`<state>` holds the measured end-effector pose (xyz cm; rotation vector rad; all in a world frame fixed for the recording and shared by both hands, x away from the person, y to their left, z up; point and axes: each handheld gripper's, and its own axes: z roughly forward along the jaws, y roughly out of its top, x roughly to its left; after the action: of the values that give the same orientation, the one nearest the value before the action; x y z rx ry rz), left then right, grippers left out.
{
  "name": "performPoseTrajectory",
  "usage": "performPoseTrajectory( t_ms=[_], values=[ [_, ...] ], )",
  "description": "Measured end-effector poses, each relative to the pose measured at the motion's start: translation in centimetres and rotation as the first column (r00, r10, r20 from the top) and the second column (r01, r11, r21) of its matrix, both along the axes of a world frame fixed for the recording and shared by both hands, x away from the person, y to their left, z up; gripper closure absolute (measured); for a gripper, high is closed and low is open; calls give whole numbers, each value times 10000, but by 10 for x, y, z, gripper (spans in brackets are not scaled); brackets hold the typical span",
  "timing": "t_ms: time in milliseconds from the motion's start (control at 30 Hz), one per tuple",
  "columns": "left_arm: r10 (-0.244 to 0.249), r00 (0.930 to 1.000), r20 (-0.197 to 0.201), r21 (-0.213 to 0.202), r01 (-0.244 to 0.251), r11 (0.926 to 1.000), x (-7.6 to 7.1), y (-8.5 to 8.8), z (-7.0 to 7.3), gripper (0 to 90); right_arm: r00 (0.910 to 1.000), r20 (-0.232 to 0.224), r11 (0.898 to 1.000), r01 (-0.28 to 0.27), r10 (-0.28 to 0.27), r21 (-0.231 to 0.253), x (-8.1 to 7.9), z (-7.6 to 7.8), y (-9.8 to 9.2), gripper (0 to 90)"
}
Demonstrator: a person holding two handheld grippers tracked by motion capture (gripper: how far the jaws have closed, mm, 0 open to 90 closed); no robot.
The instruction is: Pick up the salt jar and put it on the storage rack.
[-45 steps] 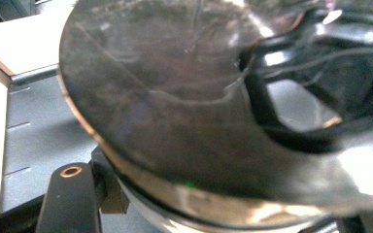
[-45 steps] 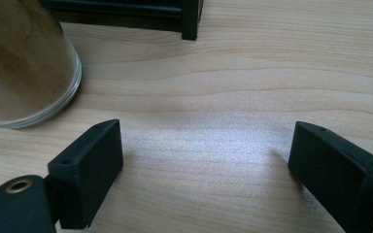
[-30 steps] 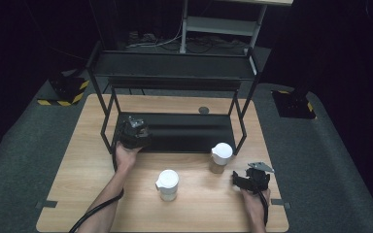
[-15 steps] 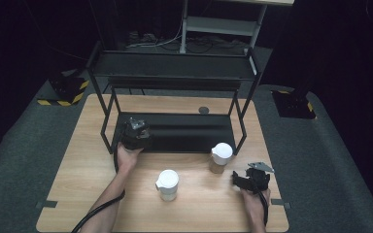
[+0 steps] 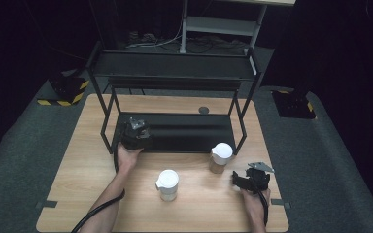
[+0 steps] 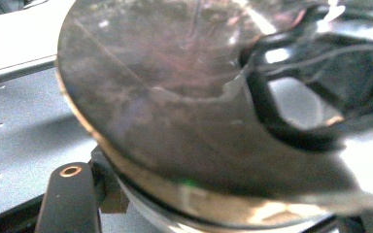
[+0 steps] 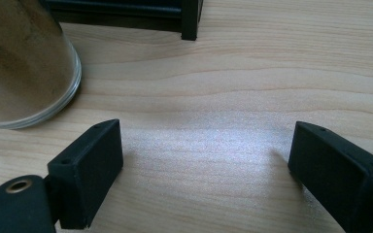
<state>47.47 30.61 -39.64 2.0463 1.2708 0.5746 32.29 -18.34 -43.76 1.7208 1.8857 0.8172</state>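
The left gripper (image 5: 135, 133) rests at the left end of the rack's (image 5: 175, 65) lower shelf (image 5: 189, 138), which lies across the middle of the table (image 5: 77, 194). Its jaws are clenched. In the left gripper view a dark, glossy mug (image 6: 175, 121) with a loop handle sits right up against them, blurred by closeness, and they appear to be clamped on it, though the pads themselves are hidden. The mug is therefore at the shelf's left end, in that gripper. The right gripper (image 5: 240, 178) sits low near the table's front right corner with its jaws spread wide. The right gripper view shows nothing but bare wood between them. A lidded cup (image 5: 221, 158) stands just in front of the rack's right front leg, close to the right gripper but apart from it, and its clear base (image 7: 24, 63) shows a brownish fill. A second lidded cup (image 5: 167, 184) stands near the middle of the front edge, between the two forearms and touched by neither gripper.
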Motion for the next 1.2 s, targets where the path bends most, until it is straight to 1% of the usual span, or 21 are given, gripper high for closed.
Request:
performPoseTrajectory(
  t_ms=[100,133,167,233,300,467,767,800,1200],
  values=[
    [-49,10000,-70,134,50,9999,2,-2,1,300,10000,3,10000,0,0,-2,0,0,0,122],
    [-64,9998,-168,240,68,9997,3,-3,1,293,10000,2,10000,1,-1,1,0,0,0,122],
    [170,9999,-20,-43,-170,9998,0,-6,-5,262,10000,2,10000,2,-2,5,0,0,0,122],
    [230,9997,-12,-124,-230,9997,-1,-6,-7,210,10000,2,10000,1,-1,6,0,0,0,123],
    [275,9996,-48,-261,-276,9993,-2,-4,-6,157,10000,3,10000,2,-2,5,0,0,0,122],
    [141,9998,-107,-359,-144,9992,-2,2,0,92,10000,3,10000,2,-2,8,0,0,0,122],
    [42,9998,-172,-345,-48,9994,-4,3,3,81,10000,2,10000,0,0,4,0,0,0,122],
    [-165,9994,-306,-87,162,9998,-2,4,7,81,10000,2,10000,-1,1,2,0,0,0,122],
    [-339,9989,-337,87,342,9994,-8,5,12,76,10000,1,10000,0,0,3,0,0,0,122]
  ],
)
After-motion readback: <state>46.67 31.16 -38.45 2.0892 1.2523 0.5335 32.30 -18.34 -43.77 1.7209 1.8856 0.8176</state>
